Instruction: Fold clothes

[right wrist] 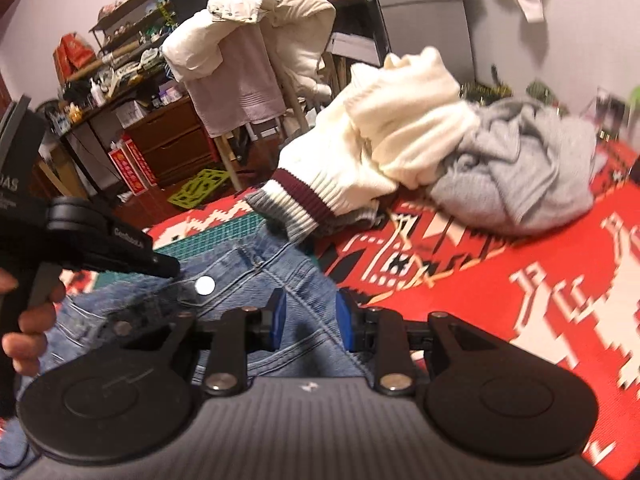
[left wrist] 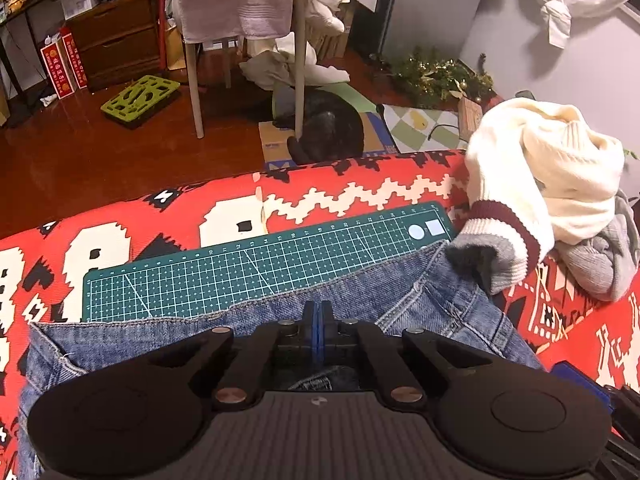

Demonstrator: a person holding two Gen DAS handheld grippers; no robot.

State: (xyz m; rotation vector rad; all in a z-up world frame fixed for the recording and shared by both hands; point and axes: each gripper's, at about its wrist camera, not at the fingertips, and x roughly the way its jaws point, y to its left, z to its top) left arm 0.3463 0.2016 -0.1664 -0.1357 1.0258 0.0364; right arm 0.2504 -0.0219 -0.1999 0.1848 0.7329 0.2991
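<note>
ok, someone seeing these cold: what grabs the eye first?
The loud red patterned blanket covering the whole surface. On it, blue jeans lie over a green cutting mat, right under both grippers. Past them, to the right, sits a heap with a cream sweater on a grey one.

The left gripper point(left wrist: 318, 320) is held low with its blue pads pressed together; the right gripper point(right wrist: 310, 322) hovers with jaws parted, a hand point(right wrist: 28, 320) gripping the left handle.
</note>
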